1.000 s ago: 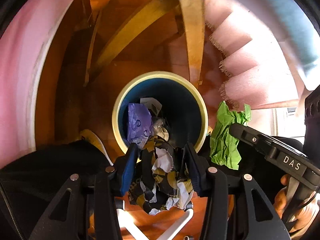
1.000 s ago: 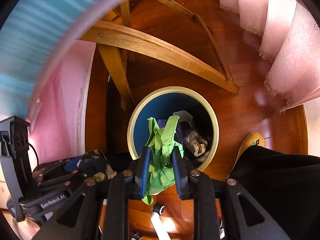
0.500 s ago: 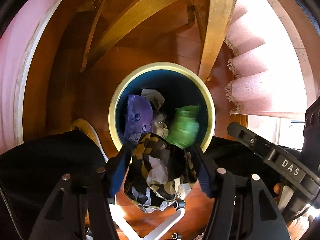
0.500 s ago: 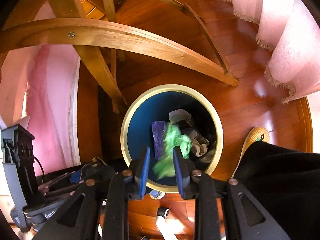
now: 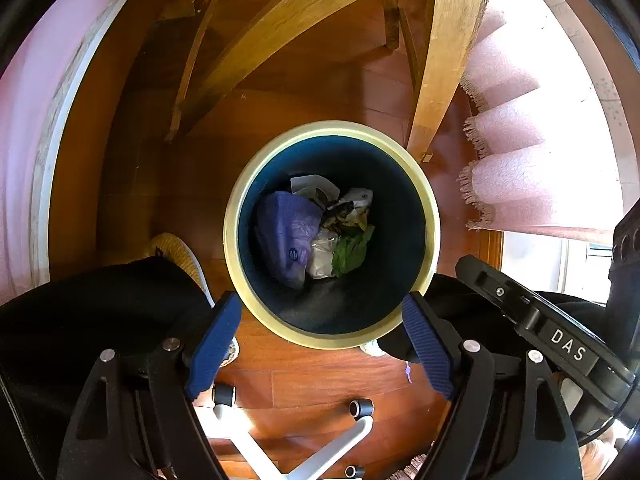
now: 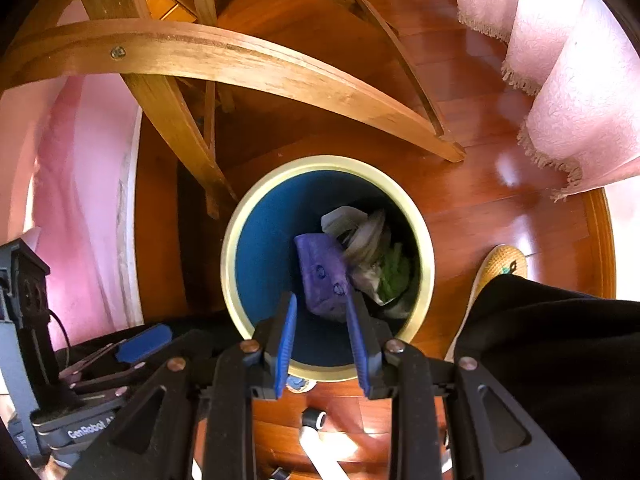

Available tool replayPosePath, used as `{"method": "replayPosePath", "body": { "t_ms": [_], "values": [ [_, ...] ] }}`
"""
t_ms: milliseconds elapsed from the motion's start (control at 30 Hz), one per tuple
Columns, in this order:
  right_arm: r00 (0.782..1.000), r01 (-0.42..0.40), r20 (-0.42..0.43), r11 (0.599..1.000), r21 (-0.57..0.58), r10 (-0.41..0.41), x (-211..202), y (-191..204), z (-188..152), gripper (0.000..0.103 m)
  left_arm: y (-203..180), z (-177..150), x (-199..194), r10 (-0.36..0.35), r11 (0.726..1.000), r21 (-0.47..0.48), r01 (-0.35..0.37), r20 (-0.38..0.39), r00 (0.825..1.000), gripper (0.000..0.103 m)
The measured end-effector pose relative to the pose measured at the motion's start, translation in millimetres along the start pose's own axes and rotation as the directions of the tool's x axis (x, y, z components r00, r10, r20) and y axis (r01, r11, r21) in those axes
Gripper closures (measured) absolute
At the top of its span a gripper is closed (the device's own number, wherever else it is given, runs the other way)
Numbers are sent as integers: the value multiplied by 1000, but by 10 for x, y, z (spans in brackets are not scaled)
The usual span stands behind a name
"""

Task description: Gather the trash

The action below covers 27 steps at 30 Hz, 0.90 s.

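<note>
A round bin with a yellow rim (image 5: 430, 208) (image 6: 424, 240) and blue inside stands on the wooden floor below both grippers. In it lie a purple bag (image 5: 286, 236) (image 6: 322, 276), green crumpled paper (image 5: 352, 250) (image 6: 396, 276), a dark patterned wad (image 5: 346, 216) and white scraps. My left gripper (image 5: 320, 340) hangs over the bin's near rim; its jaws are opening wide with nothing between them. My right gripper (image 6: 322, 340) also hangs over the near rim, its jaws slightly apart and empty.
Curved wooden chair legs (image 5: 448, 60) (image 6: 248, 64) stand just behind the bin. A pink fringed cloth (image 5: 528, 168) (image 6: 580, 100) hangs at the right. The person's dark trouser legs and yellow shoes (image 6: 500, 264) (image 5: 176, 248) flank the bin. A white wheeled base (image 5: 304, 440) lies near.
The left gripper opened and the patterned wad dropped into the bin. The green paper left the right gripper and fell in too. Both grippers sank a little toward the bin.
</note>
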State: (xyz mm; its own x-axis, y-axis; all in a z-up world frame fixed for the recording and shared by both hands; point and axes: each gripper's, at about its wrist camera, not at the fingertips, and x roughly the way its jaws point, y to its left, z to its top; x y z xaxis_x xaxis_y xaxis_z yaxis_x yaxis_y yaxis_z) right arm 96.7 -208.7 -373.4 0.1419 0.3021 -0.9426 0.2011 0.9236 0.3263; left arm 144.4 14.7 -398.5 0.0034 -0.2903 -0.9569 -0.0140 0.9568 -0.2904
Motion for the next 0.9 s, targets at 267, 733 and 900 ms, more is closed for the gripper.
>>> {"method": "replayPosePath", "body": {
  "t_ms": [267, 733, 900],
  "values": [
    [999, 37, -15, 999, -21, -37, 33, 14, -24, 76, 8, -5, 8, 16, 1000, -15, -16, -1, 1000, 22],
    [995, 88, -47, 994, -64, -91, 78, 71, -96, 76, 52, -45, -26, 21, 1000, -9, -21, -10, 1000, 22],
    [994, 97, -47, 993, -73, -101, 48, 84, -134, 75, 40, -73, -58, 22, 1000, -4, -22, -11, 1000, 22]
  ]
}}
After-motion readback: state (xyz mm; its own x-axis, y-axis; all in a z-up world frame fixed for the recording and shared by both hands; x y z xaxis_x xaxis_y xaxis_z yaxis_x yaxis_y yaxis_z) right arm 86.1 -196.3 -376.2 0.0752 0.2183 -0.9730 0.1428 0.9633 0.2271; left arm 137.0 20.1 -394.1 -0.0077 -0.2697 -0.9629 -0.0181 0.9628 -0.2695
